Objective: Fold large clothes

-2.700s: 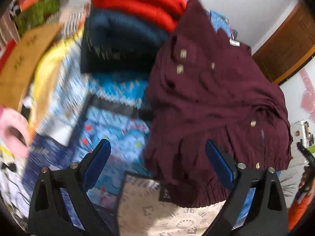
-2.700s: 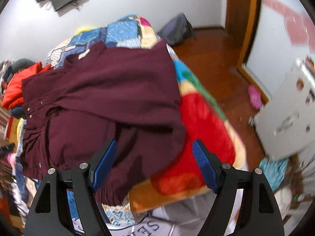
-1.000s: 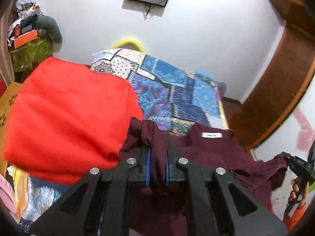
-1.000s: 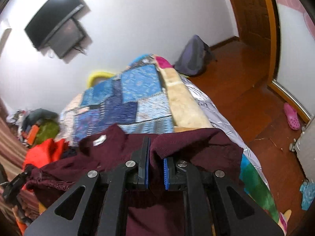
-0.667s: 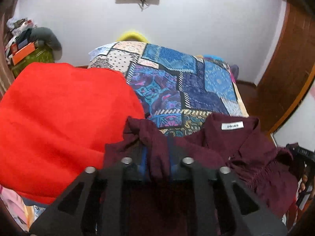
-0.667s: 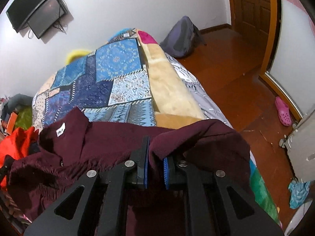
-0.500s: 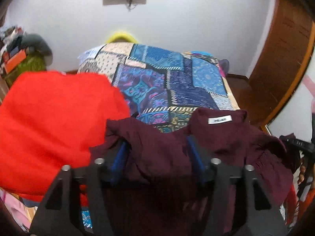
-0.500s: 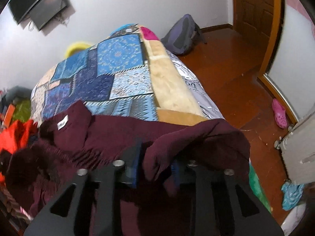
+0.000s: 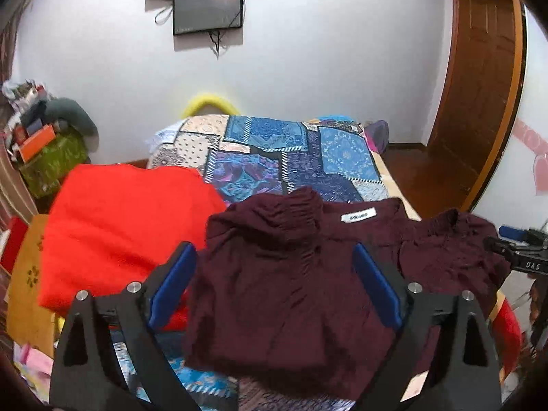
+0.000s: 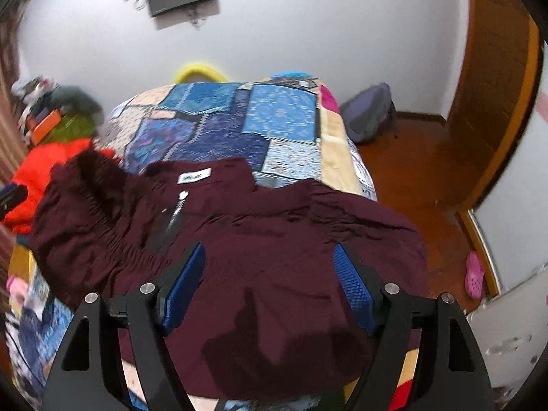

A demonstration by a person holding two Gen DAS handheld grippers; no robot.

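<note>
now the maroon garment [image 9: 291, 291] lies rumpled on the bed [image 9: 294, 157], its white neck label [image 10: 194, 175] facing up, beside a red garment [image 9: 120, 226]. both the left gripper [image 9: 274, 287] and right gripper [image 10: 269, 282] hover above it, jaws apart, gripping nothing.

Maroon shirt [image 9: 291, 294] w/ white label [image 9: 358, 216] – blue patchwork quilt [image 9: 291, 157] beyond, plain red garment [image 9: 116, 226] on left, pink shoe [image 10: 475, 275] far right.
</note>
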